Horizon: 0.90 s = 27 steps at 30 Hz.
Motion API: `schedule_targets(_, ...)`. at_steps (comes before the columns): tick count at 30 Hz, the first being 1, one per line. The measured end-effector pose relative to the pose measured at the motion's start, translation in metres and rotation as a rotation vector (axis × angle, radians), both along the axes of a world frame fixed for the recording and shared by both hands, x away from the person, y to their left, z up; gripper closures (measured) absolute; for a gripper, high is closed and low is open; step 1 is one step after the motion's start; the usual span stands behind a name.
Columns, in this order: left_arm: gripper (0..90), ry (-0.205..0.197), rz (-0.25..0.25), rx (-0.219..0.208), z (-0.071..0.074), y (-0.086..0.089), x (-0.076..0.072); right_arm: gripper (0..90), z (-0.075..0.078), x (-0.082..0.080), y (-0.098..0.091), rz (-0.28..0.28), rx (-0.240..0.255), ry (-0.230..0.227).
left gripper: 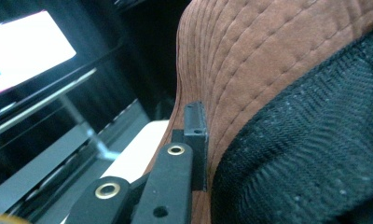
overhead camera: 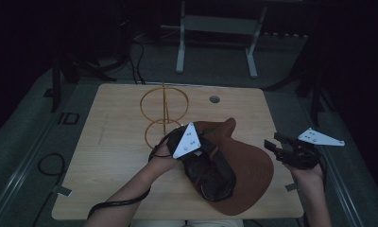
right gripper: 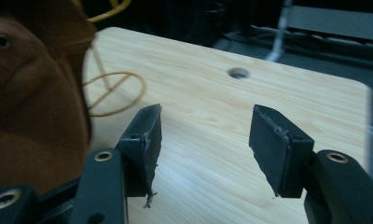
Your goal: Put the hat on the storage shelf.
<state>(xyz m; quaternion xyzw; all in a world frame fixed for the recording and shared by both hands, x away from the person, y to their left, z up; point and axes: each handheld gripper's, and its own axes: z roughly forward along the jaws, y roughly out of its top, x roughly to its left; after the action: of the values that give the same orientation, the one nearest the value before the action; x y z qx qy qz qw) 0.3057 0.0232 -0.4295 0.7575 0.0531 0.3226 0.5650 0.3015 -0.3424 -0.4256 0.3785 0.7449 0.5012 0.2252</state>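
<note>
**Hat to stand: hold the brim grip**

High view: left tool (overhead camera: 203, 144) lifts hat (overhead camera: 246, 165) over tabletop (overhead camera: 121, 165), beside wire stand (overhead camera: 163, 113).

Left gripper view: jaws clamped on brim (left gripper: 231, 93); keep pinch firm.

Right gripper view: right tool (right gripper: 203, 140) apart, empty; bring it to steady the crown.

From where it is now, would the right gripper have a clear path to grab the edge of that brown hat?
Probably yes. The right gripper stands open with nothing between its jaws, just beside the brown hat, and bare table lies between them. The left gripper already pinches the hat's brim on the far side.
</note>
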Motion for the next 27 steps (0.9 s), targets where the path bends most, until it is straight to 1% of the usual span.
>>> schedule_targets(3,87.0,-0.010,-0.063,-0.004,0.001,0.000,-0.003,43.3,-0.002,-0.003,0.013,0.071,0.012,-0.011)
schedule_targets(4,87.0,-0.015,-0.081,-0.008,0.002,0.000,-0.005,42.8,-0.003,-0.004,0.018,0.103,0.012,-0.014)
schedule_targets(5,87.0,-0.023,-0.098,0.003,0.003,-0.002,-0.007,41.5,-0.005,-0.006,0.023,0.130,0.008,-0.011)
schedule_targets(6,87.0,-0.030,-0.107,0.008,0.004,-0.003,-0.009,40.7,-0.006,-0.008,0.033,0.178,0.005,-0.015)
schedule_targets(7,87.0,-0.034,-0.113,0.011,0.004,-0.006,-0.011,40.7,-0.006,-0.008,0.033,0.178,0.005,-0.015)
schedule_targets(8,86.9,-0.038,-0.122,0.017,0.005,-0.008,-0.012,39.9,-0.007,-0.010,0.042,0.220,0.010,-0.020)
schedule_targets(9,86.9,-0.044,-0.130,0.017,0.006,-0.010,-0.014,39.9,-0.007,-0.010,0.042,0.220,0.010,-0.020)
schedule_targets(12,86.9,-0.055,-0.148,0.022,0.008,-0.017,-0.017,39.2,-0.006,-0.012,0.056,0.274,-0.004,-0.040)
schedule_targets(14,86.9,-0.062,-0.153,0.023,0.008,-0.021,-0.019,39.2,-0.005,-0.013,0.063,0.312,0.000,-0.044)
schedule_targets(16,86.9,-0.062,-0.160,0.019,0.010,-0.024,-0.020,39.2,-0.004,-0.014,0.069,0.337,-0.001,-0.056)
schedule_targets(18,86.9,-0.063,-0.163,0.018,0.012,-0.026,-0.021,39.2,-0.003,-0.013,0.074,0.359,-0.004,-0.053)
schedule_targets(19,86.9,-0.059,-0.168,0.014,0.013,-0.028,-0.022,39.2,-0.003,-0.013,0.077,0.374,0.002,-0.056)
schedule_targets(20,86.9,-0.066,-0.166,0.017,0.013,-0.029,-0.023,39.2,-0.002,-0.013,0.079,0.390,0.009,-0.057)
schedule_targets(24,86.9,-0.062,-0.170,0.021,0.013,-0.035,-0.025,39.4,-0.001,-0.014,0.085,0.425,0.032,-0.082)
schedule_targets(25,86.9,-0.064,-0.171,0.025,0.013,-0.036,-0.024,40.4,-0.001,-0.014,0.087,0.428,0.036,-0.085)
schedule_targets(27,86.9,-0.069,-0.163,0.027,0.012,-0.039,-0.025,45.5,0.000,-0.015,0.090,0.442,0.039,-0.092)
